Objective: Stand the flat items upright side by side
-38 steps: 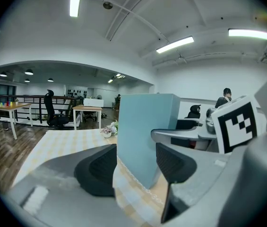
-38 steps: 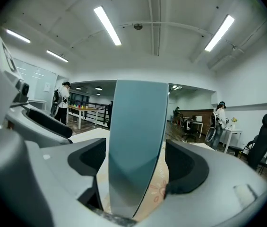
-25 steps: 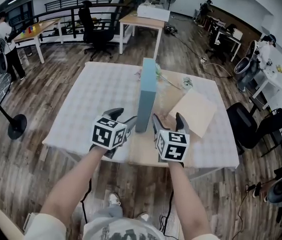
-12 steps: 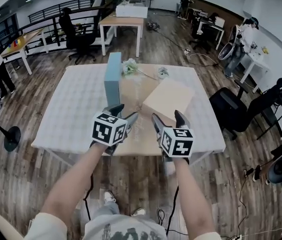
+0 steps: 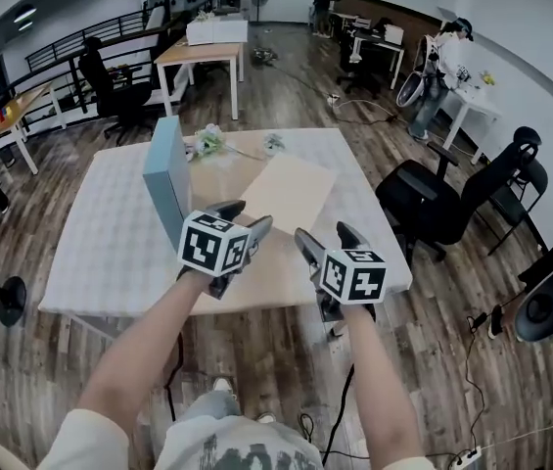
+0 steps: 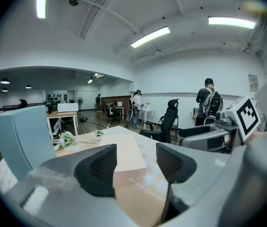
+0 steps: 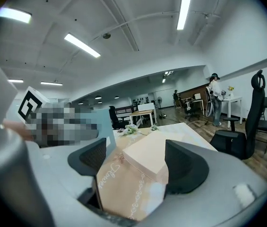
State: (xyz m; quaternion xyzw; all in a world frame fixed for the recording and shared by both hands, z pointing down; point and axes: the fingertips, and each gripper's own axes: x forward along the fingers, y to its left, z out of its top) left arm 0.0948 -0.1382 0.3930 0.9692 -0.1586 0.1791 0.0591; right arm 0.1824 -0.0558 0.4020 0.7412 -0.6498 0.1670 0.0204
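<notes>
left claw (image 5: 245, 215) and right claw (image 5: 323, 233) hung side by side over the near edge of the table (image 5: 110, 253) in the head view. the blue box (image 5: 168, 189) stood upright, and the tan box (image 5: 289, 192) lay flat just right of it. the left gripper view showed my jaws spread wide on nothing, with the tan box beyond them. the right gripper view showed the same.
</notes>
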